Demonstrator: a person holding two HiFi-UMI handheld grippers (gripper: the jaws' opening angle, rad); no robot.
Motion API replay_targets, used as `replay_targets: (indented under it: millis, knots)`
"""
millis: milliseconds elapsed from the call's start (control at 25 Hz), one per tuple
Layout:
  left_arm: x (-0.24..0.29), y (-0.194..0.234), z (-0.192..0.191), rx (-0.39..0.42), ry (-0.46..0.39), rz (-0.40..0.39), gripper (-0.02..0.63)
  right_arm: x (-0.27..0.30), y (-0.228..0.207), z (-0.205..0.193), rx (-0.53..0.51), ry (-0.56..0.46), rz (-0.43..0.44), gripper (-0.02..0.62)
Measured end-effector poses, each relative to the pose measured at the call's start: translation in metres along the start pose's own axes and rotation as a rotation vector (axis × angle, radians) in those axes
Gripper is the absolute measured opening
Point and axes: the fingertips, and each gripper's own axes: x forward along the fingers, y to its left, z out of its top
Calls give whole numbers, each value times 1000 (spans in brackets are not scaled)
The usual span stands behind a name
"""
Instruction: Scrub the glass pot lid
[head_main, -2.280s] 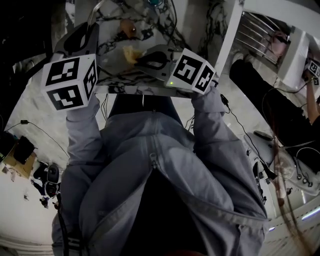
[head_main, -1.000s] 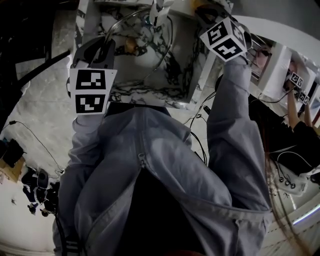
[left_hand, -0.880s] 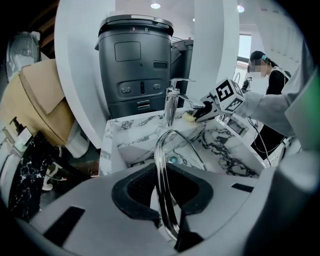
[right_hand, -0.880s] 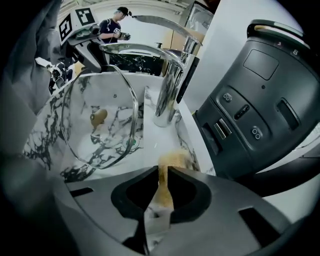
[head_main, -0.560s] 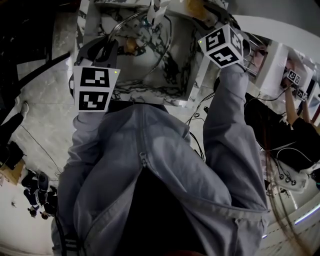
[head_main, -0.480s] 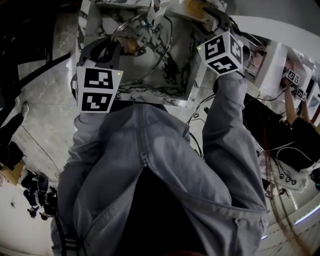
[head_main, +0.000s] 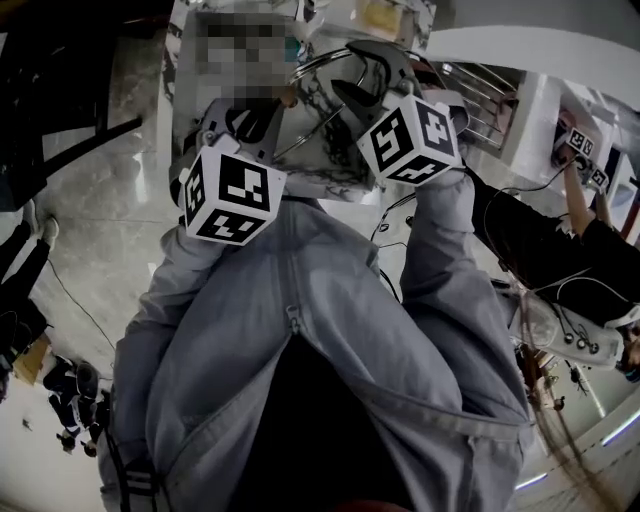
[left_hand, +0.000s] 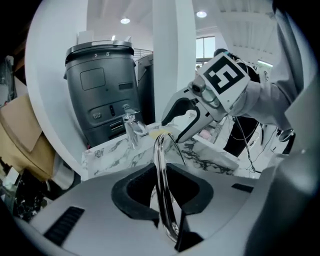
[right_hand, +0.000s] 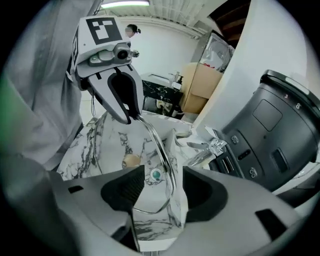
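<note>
The left gripper (left_hand: 167, 210) is clamped tight on the steel rim of the round, clear glass pot lid (right_hand: 160, 155). The rim runs up between its black pads, and the lid stands on edge in the air above the white, dark-veined marble sink (right_hand: 97, 145). The right gripper (left_hand: 174, 129) faces it from the other side. Its jaws have just been opening and now stand wide apart. In the right gripper view the near edge of the lid falls in the gap between them, but neither pad presses on it (so the left gripper alone carries the lid).

In the head view both marker cubes sit close together in front of the person's grey jacket (head_main: 300, 330), with the lid's rim arcing between the two grippers. A chrome tap (right_hand: 207, 147) stands at the back of the sink. Behind that is a tall dark grey appliance with buttons on its front (left_hand: 102, 95). Through the glass a small teal-centred drain (right_hand: 156, 174) shows in the basin, with a tan lump (right_hand: 131, 160) beside it that is too small to tell. A second person in dark clothes (head_main: 560, 250) is off to the right.
</note>
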Motion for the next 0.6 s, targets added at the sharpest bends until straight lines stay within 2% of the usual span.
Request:
replay_targets:
  millis: [80,280,440,520,560,600]
  knots:
    - [-7,-14,3,45,-18,-33,77,-4,11,8,-56,0,49,221]
    - [-23,-37,-2,134,-35,-121,77,-4,48,13,-250,75,242,221]
    - [-37,-49,-5,185,-46,-158,77,-1,80,9,-325,143,411,221]
    - [-42,-55,-7,211,-46,-179,77,0,94,5,-363,188,464,216]
    - [-44,-57,-8,219,-46,-189,77,2,99,5,-381,198,474,181]
    - [-45,-59,-10,223,-45,-198,77,4,104,7,-396,197,474,118]
